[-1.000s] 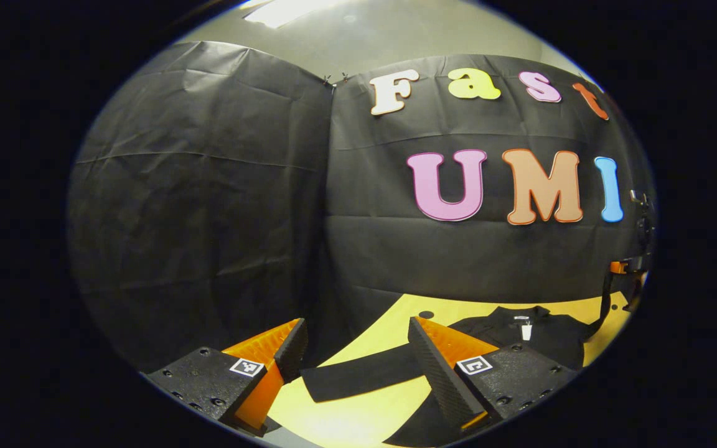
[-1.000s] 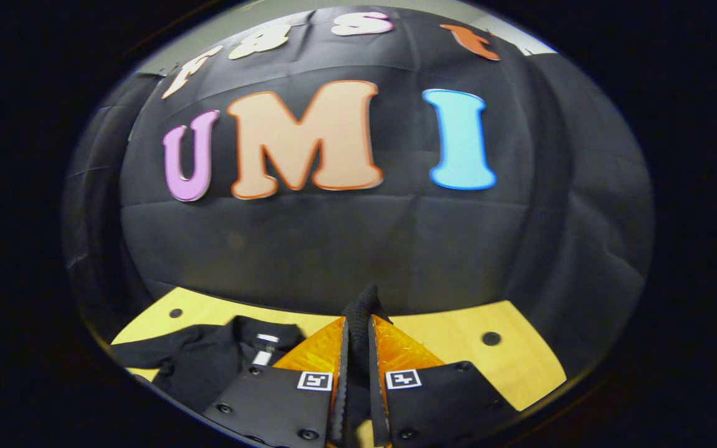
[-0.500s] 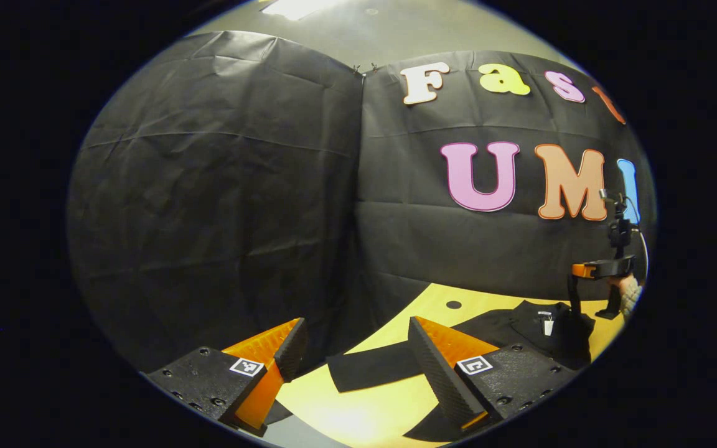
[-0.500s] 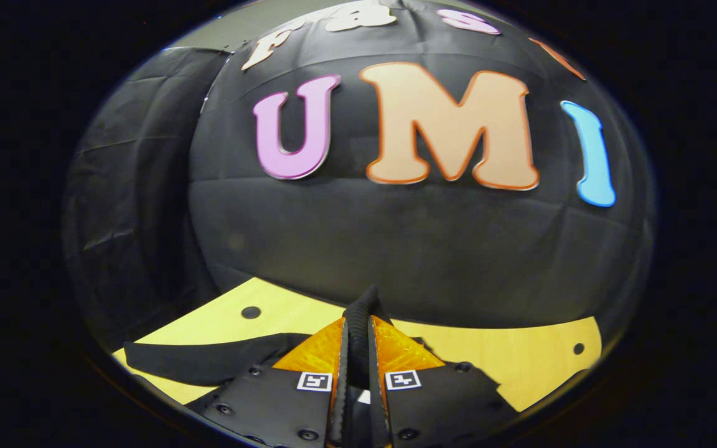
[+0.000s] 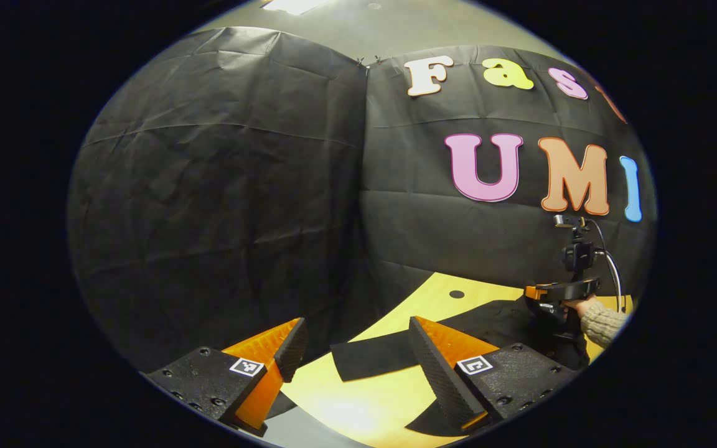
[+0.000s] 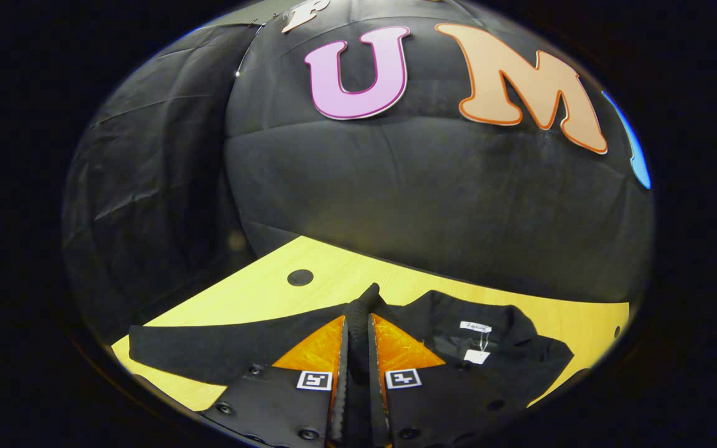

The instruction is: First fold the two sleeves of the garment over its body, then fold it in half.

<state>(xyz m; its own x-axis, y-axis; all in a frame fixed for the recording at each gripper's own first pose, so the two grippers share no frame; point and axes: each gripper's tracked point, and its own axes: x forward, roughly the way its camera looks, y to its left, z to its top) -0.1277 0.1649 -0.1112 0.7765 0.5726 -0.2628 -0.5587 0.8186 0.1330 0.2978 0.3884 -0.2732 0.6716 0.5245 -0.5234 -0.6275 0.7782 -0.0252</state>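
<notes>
Right tongs [image 6: 358,323] clenched on black sleeve [image 6: 361,305] above garment [image 6: 489,354], left tongs [image 5: 355,342] released over wooden table [image 5: 358,410], other sleeve [image 5: 371,358] flat.

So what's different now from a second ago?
The right tongs, clamped on a black sleeve, have carried it across over the shirt, so the collar tag now lies to their right. The left tongs stayed open above the other sleeve on the table.

The garment [image 6: 495,348] lies on the table [image 6: 259,292], one sleeve [image 6: 209,351] stretched left, booth wall [image 6: 433,199] behind.
</notes>
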